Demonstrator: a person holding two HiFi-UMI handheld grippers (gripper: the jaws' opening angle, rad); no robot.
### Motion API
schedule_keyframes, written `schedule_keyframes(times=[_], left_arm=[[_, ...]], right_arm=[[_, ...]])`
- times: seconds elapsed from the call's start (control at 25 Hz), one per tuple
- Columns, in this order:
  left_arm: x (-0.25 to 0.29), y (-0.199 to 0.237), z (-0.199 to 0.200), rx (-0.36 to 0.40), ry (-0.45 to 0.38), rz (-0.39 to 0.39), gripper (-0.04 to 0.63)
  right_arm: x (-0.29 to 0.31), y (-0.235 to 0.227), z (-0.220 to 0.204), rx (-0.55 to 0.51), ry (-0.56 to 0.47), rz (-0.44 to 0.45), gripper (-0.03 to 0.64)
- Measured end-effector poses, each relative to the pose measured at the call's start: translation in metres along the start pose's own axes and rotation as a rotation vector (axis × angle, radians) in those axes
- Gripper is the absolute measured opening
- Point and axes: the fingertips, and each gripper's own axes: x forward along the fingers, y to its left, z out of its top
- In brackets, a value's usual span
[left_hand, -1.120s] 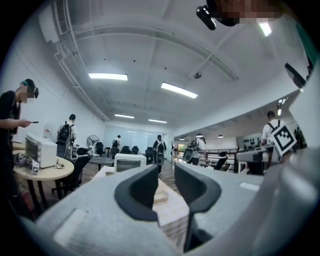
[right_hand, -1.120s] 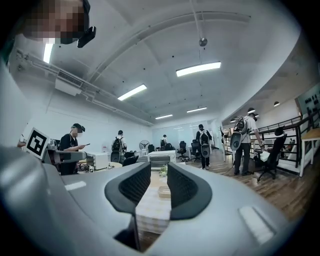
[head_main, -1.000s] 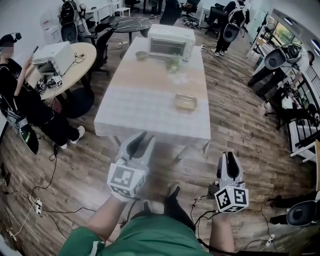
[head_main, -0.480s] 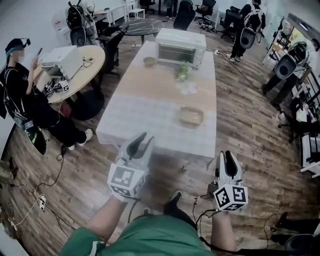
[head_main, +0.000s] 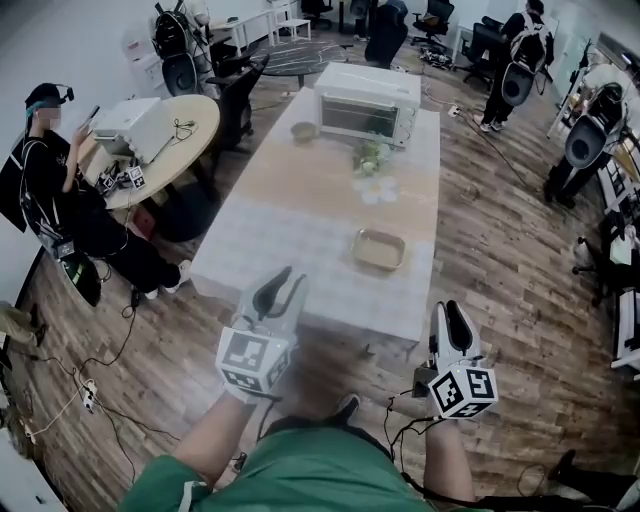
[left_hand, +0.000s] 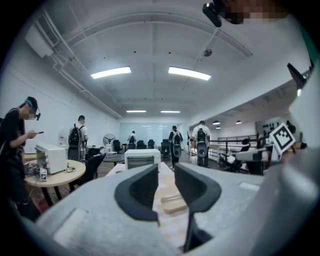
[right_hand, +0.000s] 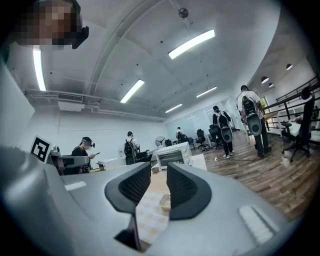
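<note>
Jaws of our left gripper (head_main: 283, 290) and right gripper (head_main: 452, 315) are standing slightly parted, gripping nothing, as we are holding them short of the table (head_main: 270, 240). A shallow tray (head_main: 379, 249) is lying nearest, by the table's near edge. We are judging that a level approach with wider jaws would suit it.

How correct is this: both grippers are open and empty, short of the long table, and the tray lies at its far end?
Wrong in one point: the head view shows the tray toward the near end of the long table; the oven stands at the far end. The left gripper and right gripper are open and empty, short of it.
</note>
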Motion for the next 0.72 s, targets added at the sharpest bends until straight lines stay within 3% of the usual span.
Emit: schedule_keyframes(times=[0.36,0.72], left_arm=[[0.041,-0.008,-0.012,0.004,0.045,0.013,0.098],[0.104,0.017,-0.035,-0.044,0.070,-0.031,0.098]], right_arm=[[0.030,-0.036,-0.006,0.042,0.042,0.025,0.086],[0.077,-0.061,-0.017,0.035,0.087,-0.030,0.086]])
